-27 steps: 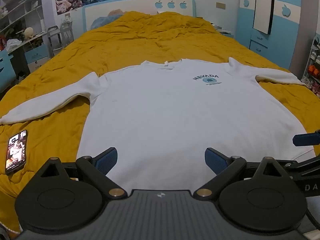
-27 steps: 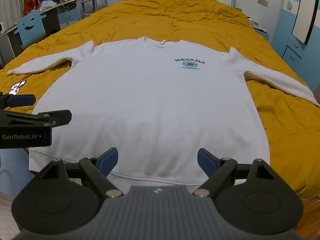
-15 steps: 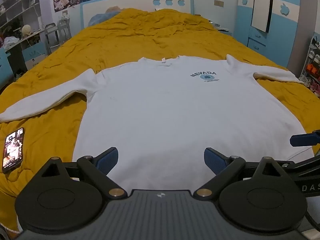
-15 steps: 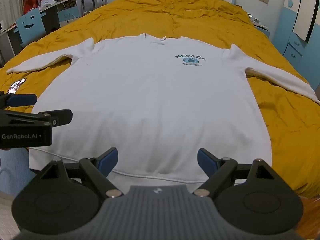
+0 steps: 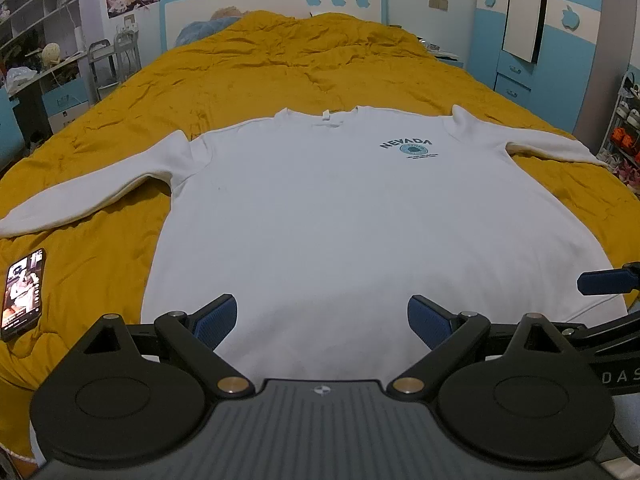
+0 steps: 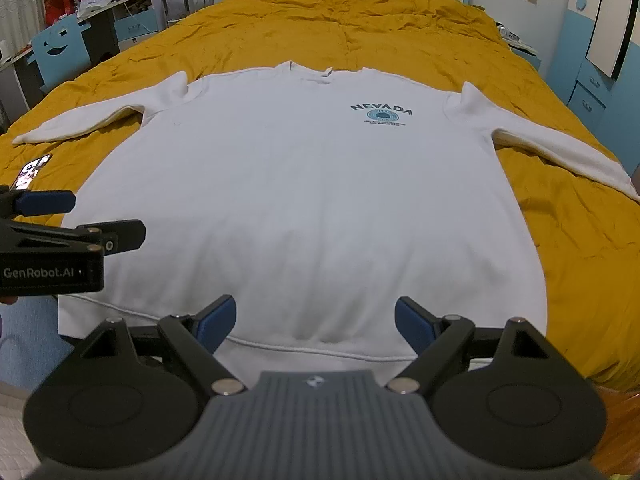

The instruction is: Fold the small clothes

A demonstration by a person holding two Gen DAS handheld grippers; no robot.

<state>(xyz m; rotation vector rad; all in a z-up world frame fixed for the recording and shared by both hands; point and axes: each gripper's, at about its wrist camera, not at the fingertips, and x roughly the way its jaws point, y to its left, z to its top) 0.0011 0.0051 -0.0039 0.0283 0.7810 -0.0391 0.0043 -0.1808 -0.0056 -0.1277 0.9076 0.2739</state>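
Observation:
A white long-sleeved sweatshirt (image 5: 340, 216) (image 6: 304, 184) with a teal NEVADA print lies flat, front up, on the yellow bedspread (image 5: 280, 72), both sleeves spread outward. Its hem (image 6: 320, 350) is nearest me. My left gripper (image 5: 322, 320) hovers open above the lower body of the shirt, nothing between its blue pads. My right gripper (image 6: 315, 322) hangs open just over the hem, also empty. Each gripper shows at the other view's edge: the right one (image 5: 604, 282), the left one (image 6: 44, 204).
A phone (image 5: 22, 294) with a lit screen lies on the bedspread left of the shirt. A desk, chairs and shelves (image 6: 80, 20) stand left of the bed, blue cabinets (image 5: 520, 40) to the right. The headboard (image 5: 280, 4) is at the far end.
Both views have tipped slightly, so the shirt sits a little lower in frame. Both grippers stay open and the shirt has not moved.

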